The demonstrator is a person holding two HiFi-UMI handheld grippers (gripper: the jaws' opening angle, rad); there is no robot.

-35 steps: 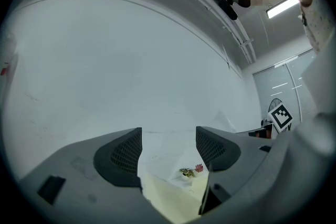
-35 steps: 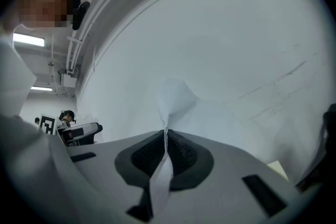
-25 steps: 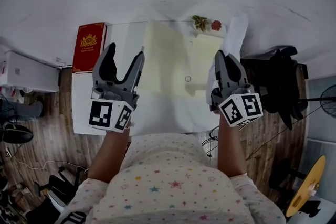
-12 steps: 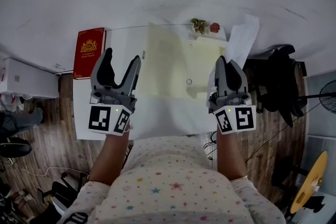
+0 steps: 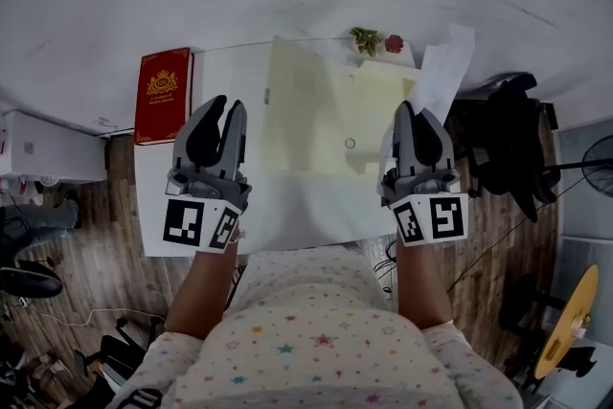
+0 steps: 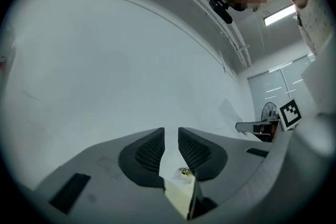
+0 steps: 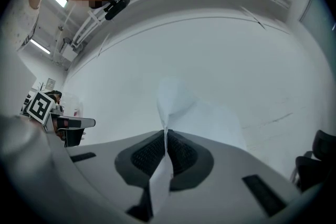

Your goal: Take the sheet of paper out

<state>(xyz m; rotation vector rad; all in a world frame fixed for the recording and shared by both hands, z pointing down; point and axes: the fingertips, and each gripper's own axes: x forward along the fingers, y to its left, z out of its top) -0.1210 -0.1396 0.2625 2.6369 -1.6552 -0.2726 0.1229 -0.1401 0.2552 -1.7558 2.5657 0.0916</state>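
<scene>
The right gripper (image 7: 166, 148) pinches the thin white sheet of paper (image 5: 442, 70), raised beside the pale yellow flat folder (image 5: 316, 110) apparently to pull it free, while the left gripper (image 5: 224, 115), its jaws having just been closing to a narrow gap, holds nothing.

The worktop (image 5: 297, 206) runs from the person's front to the wall. A folder (image 5: 316, 110) lies flat on its middle and reaches the far edge. Left of the folder and apart from it, a book (image 5: 163, 89) lies on the worktop's far left corner. A small ornament (image 5: 375, 41) stands at the far edge, by the folder's far right corner. The sheet of paper (image 5: 436, 77) rises over the worktop's right edge, right of the folder, its near end between the jaws of the right tool (image 5: 419, 115). A chair (image 5: 508, 139) stands right of the worktop, a fan (image 5: 599, 168) further right, a box (image 5: 48, 148) left of the worktop
</scene>
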